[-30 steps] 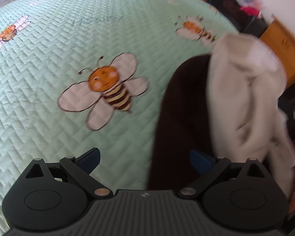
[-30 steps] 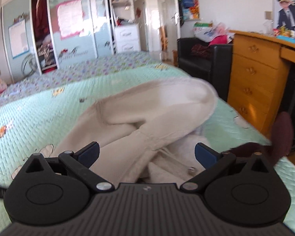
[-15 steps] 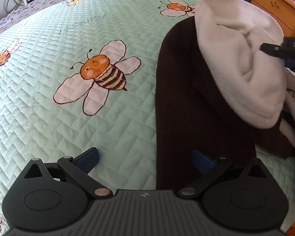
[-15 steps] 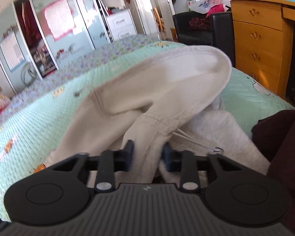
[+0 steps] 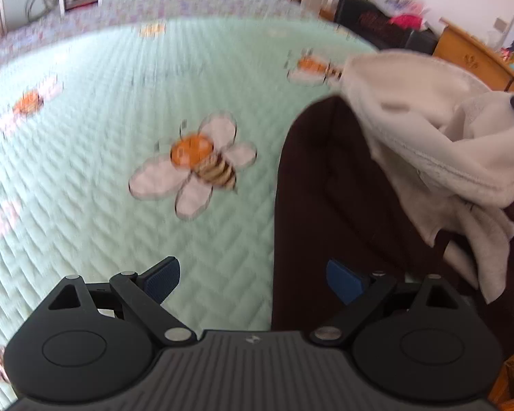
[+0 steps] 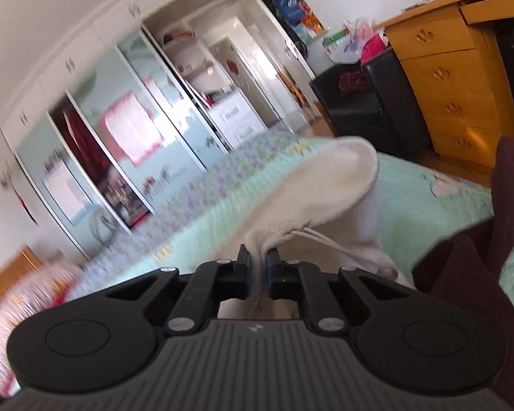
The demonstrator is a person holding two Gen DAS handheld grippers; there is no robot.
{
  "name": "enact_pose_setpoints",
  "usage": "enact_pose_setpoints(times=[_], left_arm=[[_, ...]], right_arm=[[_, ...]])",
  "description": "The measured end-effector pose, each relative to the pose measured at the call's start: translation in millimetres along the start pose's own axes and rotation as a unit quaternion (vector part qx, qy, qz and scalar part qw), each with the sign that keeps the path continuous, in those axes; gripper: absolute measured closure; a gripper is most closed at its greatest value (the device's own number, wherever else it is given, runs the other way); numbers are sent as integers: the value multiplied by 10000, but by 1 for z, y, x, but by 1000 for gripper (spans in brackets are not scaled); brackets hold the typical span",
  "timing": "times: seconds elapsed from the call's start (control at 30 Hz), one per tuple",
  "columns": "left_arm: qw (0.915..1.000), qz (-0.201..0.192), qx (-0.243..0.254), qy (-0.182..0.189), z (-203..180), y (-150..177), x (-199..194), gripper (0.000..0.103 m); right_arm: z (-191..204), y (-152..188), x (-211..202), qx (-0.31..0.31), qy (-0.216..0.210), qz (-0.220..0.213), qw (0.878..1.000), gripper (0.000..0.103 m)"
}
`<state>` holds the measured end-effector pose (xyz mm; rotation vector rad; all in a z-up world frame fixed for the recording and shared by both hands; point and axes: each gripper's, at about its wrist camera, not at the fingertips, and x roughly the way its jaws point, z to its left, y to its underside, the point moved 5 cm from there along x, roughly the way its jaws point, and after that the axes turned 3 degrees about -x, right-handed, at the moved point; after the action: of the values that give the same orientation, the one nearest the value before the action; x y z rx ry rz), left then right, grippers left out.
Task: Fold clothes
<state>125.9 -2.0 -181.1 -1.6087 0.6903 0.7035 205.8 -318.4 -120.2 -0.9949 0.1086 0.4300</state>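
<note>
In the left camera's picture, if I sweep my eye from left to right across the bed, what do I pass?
Small orange bee print → big bee print → dark brown garment → cream hoodie.

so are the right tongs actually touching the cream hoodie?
Touching. The right wrist view shows the right tongs shut on a bunched fold of the cream hoodie, fabric pinched between both pads.

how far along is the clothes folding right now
Barely started: nothing looks folded. In hand: the right gripper is shut on the cream hoodie, lifting it. The left gripper is open over the bedspread. Left: the hoodie and the dark brown garment are both unfolded.
</note>
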Motion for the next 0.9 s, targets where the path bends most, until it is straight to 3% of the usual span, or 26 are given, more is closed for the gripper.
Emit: enact_pose_setpoints(times=[0.1, 0.27, 0.4, 0.47, 0.53, 0.63, 0.7, 0.9], left_arm=[[9996, -223, 165, -68, -2, -5, -7, 7], [9986, -360, 391, -7, -2, -4, -9, 7], [9981, -316, 515, -93, 3, 2, -5, 7], [9985, -242, 474, -94, 6, 5, -4, 7], [9988, -194, 449, -96, 10, 9, -3, 7], [9987, -182, 456, -144, 14, 11, -2, 7], [9987, -175, 444, -182, 15, 12, -2, 7], [9970, -291, 663, -290, 5, 11, -11, 7]], right_arm=[[18, -26, 13, -37, -174, -111, 9998, 92], [87, -56, 71, -786, -428, -239, 9957, 92], [124, -66, 140, -1485, -207, -543, 9872, 88], [131, -54, 182, -2163, -298, 143, 9758, 72], [127, -34, 207, -2278, -302, 1014, 9680, 69], [116, -19, 186, -2129, -525, 1237, 9678, 68], [105, -9, 154, -2173, -472, 1180, 9678, 56], [42, 34, 51, -2058, 371, 962, 9731, 30]])
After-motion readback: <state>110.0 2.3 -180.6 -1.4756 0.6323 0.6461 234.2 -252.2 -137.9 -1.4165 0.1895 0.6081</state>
